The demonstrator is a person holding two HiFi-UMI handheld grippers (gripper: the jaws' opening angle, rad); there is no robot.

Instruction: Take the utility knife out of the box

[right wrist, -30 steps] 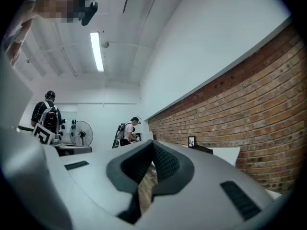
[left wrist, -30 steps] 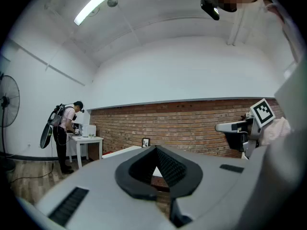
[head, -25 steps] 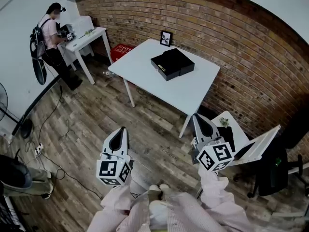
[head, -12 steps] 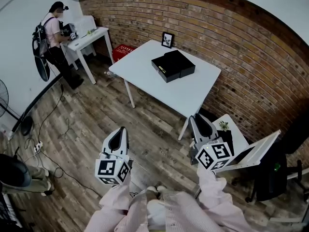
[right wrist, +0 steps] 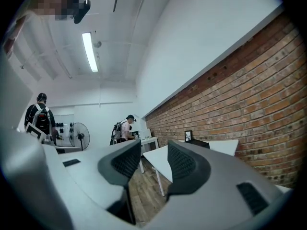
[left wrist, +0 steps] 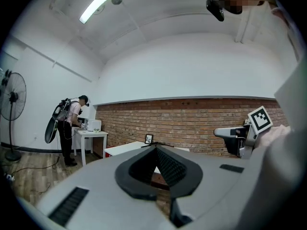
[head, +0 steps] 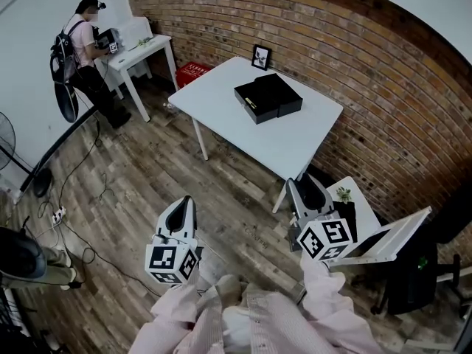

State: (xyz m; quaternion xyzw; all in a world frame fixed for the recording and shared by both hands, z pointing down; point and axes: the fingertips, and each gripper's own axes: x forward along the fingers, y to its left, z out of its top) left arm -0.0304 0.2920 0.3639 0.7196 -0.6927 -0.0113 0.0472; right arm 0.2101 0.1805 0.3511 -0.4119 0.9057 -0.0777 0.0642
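The black box [head: 268,98] lies closed on the white table [head: 295,146], far ahead of both grippers. No utility knife shows. My left gripper [head: 186,203] hangs over the wooden floor with its jaws together; in the left gripper view its pads [left wrist: 165,166] meet at the tips with nothing held. My right gripper [head: 304,186] is held short of the table's near corner. Its jaws have just been opening and now stand apart with nothing between them; the right gripper view shows floor and table through the gap between the pads [right wrist: 183,162].
A small picture frame [head: 259,57] stands behind the box. A person [head: 80,46] works at a white desk [head: 140,54] at the back left, near a red crate [head: 193,71]. A low white table [head: 369,223] and office chair [head: 420,271] are on the right; cables [head: 74,190] cross the floor.
The right gripper's jaws have spread apart from a shut state. Both grippers stay in nearly the same place; the table sits slightly higher and further right in the head view.
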